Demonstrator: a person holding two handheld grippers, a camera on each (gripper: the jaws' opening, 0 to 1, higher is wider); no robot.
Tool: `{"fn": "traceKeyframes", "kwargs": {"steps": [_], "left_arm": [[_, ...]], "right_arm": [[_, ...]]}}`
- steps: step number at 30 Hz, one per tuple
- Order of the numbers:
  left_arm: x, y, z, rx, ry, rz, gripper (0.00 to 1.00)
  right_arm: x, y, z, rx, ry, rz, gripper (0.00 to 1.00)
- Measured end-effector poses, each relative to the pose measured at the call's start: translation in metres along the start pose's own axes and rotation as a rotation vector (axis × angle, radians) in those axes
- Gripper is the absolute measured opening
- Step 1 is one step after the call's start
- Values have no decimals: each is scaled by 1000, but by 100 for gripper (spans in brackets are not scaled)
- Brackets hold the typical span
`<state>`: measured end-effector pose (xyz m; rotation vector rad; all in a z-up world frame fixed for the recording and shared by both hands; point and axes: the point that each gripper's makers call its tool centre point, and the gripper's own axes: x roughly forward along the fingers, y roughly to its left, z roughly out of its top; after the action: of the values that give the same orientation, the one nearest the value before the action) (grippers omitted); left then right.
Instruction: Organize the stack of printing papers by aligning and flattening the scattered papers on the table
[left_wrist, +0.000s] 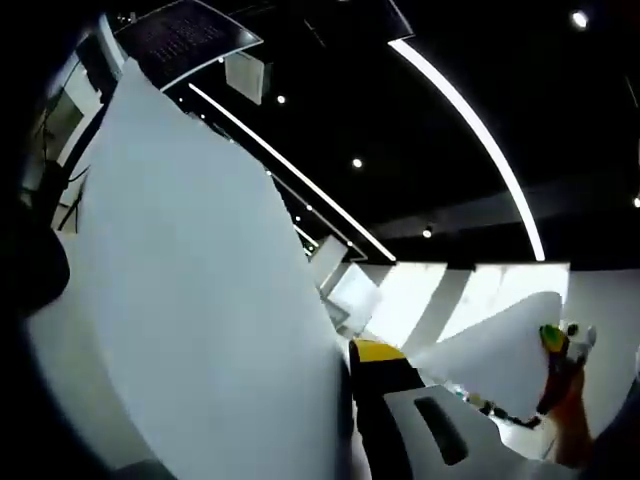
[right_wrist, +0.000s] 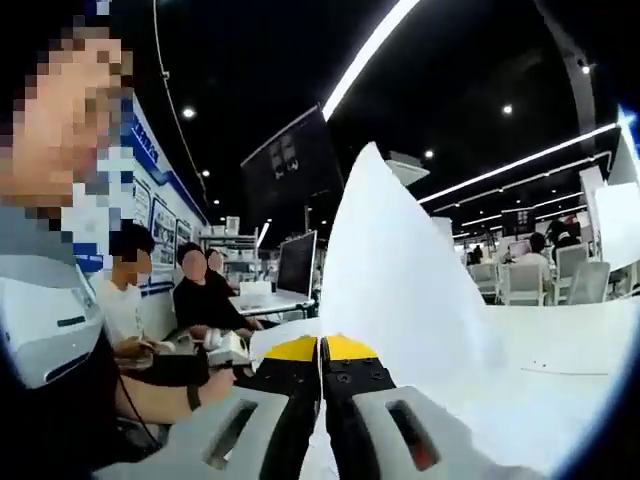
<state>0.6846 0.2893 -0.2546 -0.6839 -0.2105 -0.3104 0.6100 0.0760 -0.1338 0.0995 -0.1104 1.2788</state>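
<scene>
A large white sheet of printing paper (left_wrist: 200, 300) is held up in the air across the left gripper view. My left gripper (left_wrist: 352, 352) is shut on its edge: one yellow-tipped jaw presses against the sheet and the other is hidden behind it. At the far right of that view my right gripper (left_wrist: 556, 340) pinches the far corner of the paper (left_wrist: 490, 365). In the right gripper view the right gripper (right_wrist: 321, 348) has its yellow-tipped jaws closed together, and the white paper (right_wrist: 390, 270) rises from between them.
A white table (right_wrist: 570, 350) stretches to the right. Several people sit at the left by a desk with a monitor (right_wrist: 297, 262). White chairs (right_wrist: 520, 280) stand at the far right. A hand (left_wrist: 572, 430) shows beneath my right gripper.
</scene>
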Motion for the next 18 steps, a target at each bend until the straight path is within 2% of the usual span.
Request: {"fn": "traceKeyframes", "kwargs": {"steps": [4,5,8,12,16,18], "left_arm": [[0,0,0,-2,-2,1,9],[0,0,1,-2,-3,1,9],[0,0,1,-2,-3,1,9],[-1,0,0,-3,-4,0,9],[-1,0,1,-5,-6,-1,9],[-1,0,0,-4,-5,1,9]], "right_arm": [[8,26,14,-59,-35,93,0],[9,36,17,-98,-48,123,0],[10,52,17,-159,-50,177,0],[9,56,13,-166,-45,192,0],[11,17,-13,-148,47,40,0],[12,-5,-22,-109,45,-32,0]]}}
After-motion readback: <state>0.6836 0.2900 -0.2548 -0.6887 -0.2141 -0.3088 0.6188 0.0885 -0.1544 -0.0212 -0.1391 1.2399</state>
